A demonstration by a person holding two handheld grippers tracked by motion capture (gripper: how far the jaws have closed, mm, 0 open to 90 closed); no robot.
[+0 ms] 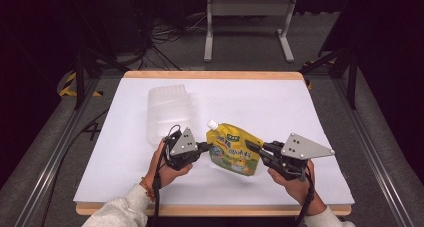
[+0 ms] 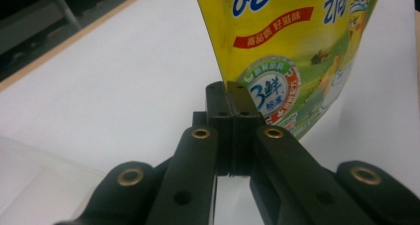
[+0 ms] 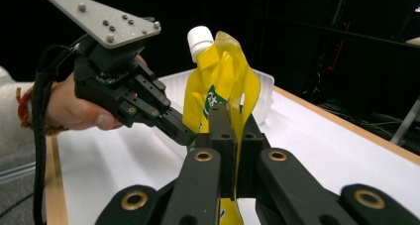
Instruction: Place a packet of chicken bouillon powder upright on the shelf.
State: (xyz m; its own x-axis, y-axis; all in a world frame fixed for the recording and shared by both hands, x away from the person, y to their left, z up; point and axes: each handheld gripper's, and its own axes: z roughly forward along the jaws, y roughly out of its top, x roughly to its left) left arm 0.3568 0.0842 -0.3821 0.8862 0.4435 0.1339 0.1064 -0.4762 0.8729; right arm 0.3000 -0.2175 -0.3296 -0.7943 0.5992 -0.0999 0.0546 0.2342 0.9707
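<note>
Fingers of the left gripper (image 1: 204, 147) and right gripper (image 1: 251, 147) are each clamped on an opposite side edge of a yellow spouted pouch (image 1: 233, 148), white-capped, cartoon-printed, held upright near the white counter's (image 1: 300, 112) front edge.

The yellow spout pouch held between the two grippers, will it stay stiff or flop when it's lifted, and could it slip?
The pouch probably flops: its film buckles in folds below the white cap. It looks glossy, so it could slip, though the left hand-held gripper and the right hand-held gripper each pinch an edge. Its weight can't be told.
</note>
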